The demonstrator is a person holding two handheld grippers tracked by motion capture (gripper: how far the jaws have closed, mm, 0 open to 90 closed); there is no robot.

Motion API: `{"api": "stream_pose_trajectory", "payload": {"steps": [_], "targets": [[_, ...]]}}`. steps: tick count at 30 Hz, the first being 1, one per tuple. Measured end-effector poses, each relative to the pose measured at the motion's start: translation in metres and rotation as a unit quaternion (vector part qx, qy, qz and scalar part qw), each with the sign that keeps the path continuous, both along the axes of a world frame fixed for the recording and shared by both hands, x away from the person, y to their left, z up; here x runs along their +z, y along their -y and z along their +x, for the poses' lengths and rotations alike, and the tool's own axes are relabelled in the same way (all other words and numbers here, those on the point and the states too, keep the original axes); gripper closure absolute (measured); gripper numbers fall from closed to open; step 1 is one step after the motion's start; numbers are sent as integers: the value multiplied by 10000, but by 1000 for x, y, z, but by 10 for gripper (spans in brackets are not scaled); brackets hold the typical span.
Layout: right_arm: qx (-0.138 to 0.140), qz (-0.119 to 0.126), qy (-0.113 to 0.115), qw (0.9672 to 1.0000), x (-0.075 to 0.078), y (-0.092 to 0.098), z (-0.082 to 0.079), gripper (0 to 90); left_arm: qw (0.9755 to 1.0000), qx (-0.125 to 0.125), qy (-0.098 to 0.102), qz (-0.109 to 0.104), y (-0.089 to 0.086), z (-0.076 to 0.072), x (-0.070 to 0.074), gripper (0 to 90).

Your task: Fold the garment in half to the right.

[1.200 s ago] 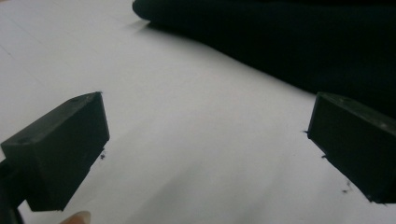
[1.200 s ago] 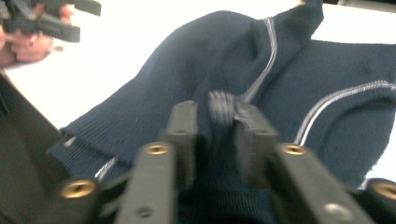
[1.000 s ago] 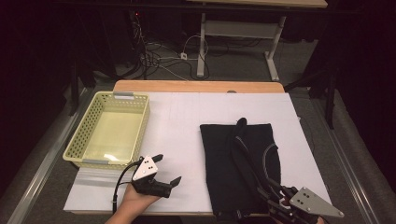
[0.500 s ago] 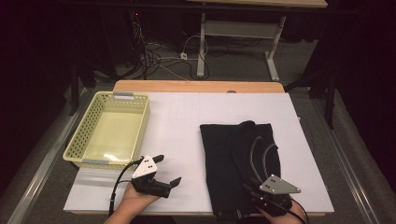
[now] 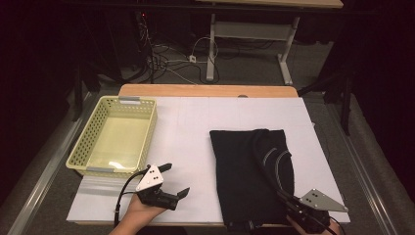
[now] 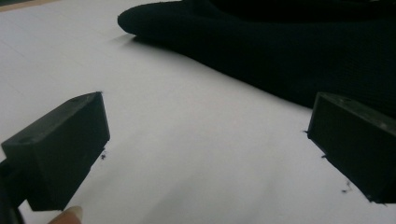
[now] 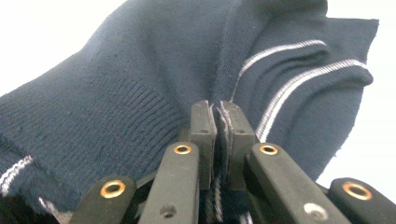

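A dark navy sweater [image 5: 249, 171] with thin white stripes lies folded on the right half of the white table top [image 5: 195, 122]. At its near right corner my right gripper [image 5: 288, 199] has just been closing its jaws, and they are now shut on a fold of the knit. In the right gripper view the pads [image 7: 218, 112] pinch a ridge of the sweater [image 7: 140, 84] tightly. My left gripper [image 5: 175, 179] rests open in a hand near the front left. Its jaws [image 6: 208, 116] stand wide over bare table, with the sweater [image 6: 280, 56] lying beyond them.
A pale yellow plastic basket [image 5: 78, 154] stands at the left of the table. A wooden strip [image 5: 205, 90] runs along the far edge. Beyond it are cables and a desk frame on the floor.
The right gripper slid in over the sweater's near right part, then drew back toward the near edge with fabric pinched. The sweater's striped folds shifted slightly. The left gripper stayed put.
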State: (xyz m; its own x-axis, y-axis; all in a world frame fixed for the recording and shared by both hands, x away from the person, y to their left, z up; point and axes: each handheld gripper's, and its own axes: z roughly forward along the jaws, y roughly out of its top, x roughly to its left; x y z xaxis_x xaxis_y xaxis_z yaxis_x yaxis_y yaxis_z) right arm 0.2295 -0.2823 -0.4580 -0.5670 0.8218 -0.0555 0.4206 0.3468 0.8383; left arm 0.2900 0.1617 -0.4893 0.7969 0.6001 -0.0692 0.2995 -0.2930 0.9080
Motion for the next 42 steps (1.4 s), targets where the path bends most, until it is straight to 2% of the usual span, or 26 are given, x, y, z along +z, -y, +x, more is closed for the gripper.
{"api": "stream_pose_trajectory", "payload": {"steps": [4,8,11,13,15,18,21,22,23,25,26,27,28,29,30,33,35,36,40,42], "targets": [[-120,105,-54,9999,-1,10,-3,787,10000,-28,-23,26,1,1,0,0],[-133,362,164,9991,7,12,-5,638,10000,-11,-30,18,1,1,0,0],[-36,491,193,9986,17,7,6,609,10000,29,-34,-6,0,1,0,0],[43,421,201,9989,22,-2,19,602,10000,15,-58,-23,0,1,0,0],[75,228,203,9995,27,-13,36,600,10000,-13,-65,-53,-1,2,0,0],[93,46,111,9999,31,-33,71,588,9999,-34,-68,-67,-1,2,0,0],[-25,-66,15,10000,33,-53,108,545,9999,-50,-94,-78,-1,3,0,0],[-114,-174,-34,9998,33,-60,120,526,9999,-51,-89,-78,-1,2,0,0],[-212,-296,-131,9993,31,-65,131,511,9999,-55,-80,-76,-1,2,0,0],[-367,-344,-453,9977,23,-69,150,466,9999,-61,-62,-66,-1,2,0,0],[-441,-425,-560,9965,20,-70,157,498,9999,-56,-62,-68,-1,2,0,0],[-490,-477,-631,9957,16,-70,161,554,9999,-61,-60,-75,-1,2,0,0],[-477,-479,-720,9951,14,-68,163,696,9999,-75,-58,-72,-1,2,0,0],[-414,-499,-685,9955,13,-66,163,808,9999,-81,-56,-71,-1,2,0,0],[-494,-581,-573,9954,14,-63,162,862,9999,-83,-48,-73,-1,1,0,0],[-736,-647,-260,9948,24,-46,157,866,9999,-71,-26,-78,-1,1,0,0],[-896,-555,-319,9939,27,-30,156,851,9999,-76,-22,-78,-1,1,0,0],[-973,-585,-378,9928,25,-23,156,816,9999,-82,-20,-72,-1,1,0,0],[-1358,-749,-612,9860,11,-4,158,691,9999,-98,-37,-86,-2,1,0,0],[-1419,-485,-575,9870,12,2,159,641,9999,-105,-35,-80,-1,1,0,0]]}}
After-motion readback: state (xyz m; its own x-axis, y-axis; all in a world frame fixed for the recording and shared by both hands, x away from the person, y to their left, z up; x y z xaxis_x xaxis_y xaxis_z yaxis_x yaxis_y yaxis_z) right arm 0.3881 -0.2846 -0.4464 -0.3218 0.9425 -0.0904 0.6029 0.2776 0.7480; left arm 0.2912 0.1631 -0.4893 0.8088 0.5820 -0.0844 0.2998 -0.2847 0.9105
